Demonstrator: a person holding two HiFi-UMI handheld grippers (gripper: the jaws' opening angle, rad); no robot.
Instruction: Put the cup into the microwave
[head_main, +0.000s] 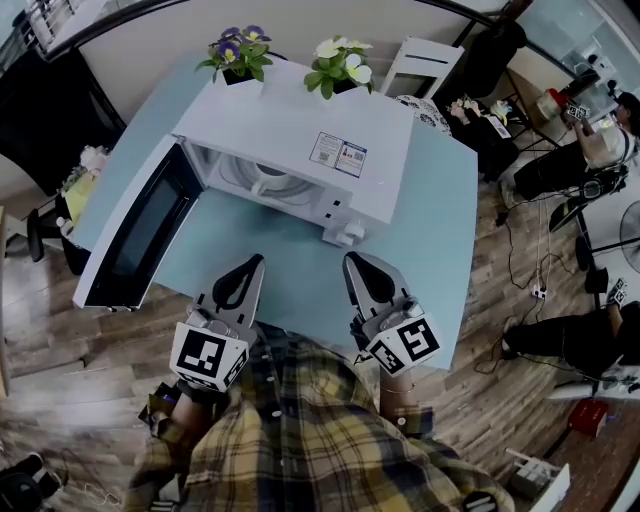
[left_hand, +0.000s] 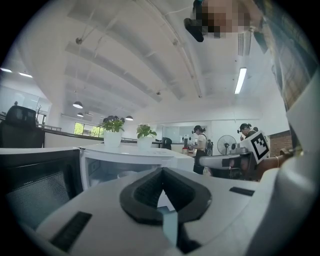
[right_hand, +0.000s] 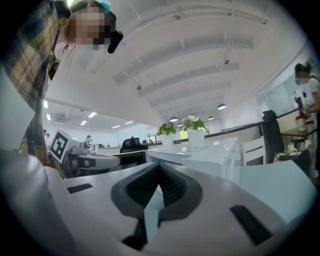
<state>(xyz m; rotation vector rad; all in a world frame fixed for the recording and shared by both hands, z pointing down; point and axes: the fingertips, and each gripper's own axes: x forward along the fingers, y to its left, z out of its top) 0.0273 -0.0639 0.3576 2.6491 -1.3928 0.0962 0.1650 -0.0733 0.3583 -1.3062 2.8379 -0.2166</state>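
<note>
The white microwave (head_main: 300, 140) stands on the light-blue table (head_main: 440, 230) with its door (head_main: 140, 235) swung wide open to the left. Inside the cavity a white cup (head_main: 266, 183) sits on the turntable, partly hidden under the microwave's top; from the left gripper view it is a pale shape (left_hand: 125, 174). My left gripper (head_main: 256, 263) and right gripper (head_main: 351, 261) hover side by side over the table's near part, in front of the microwave. Both are shut with nothing in them. The left gripper's tips (left_hand: 161, 170) point at the open cavity.
Two potted flowers (head_main: 238, 50) (head_main: 340, 62) stand on the microwave's far side. A white chair (head_main: 425, 65) is behind the table. People, cables and equipment fill the floor at the right (head_main: 590, 150). The open door overhangs the table's left edge.
</note>
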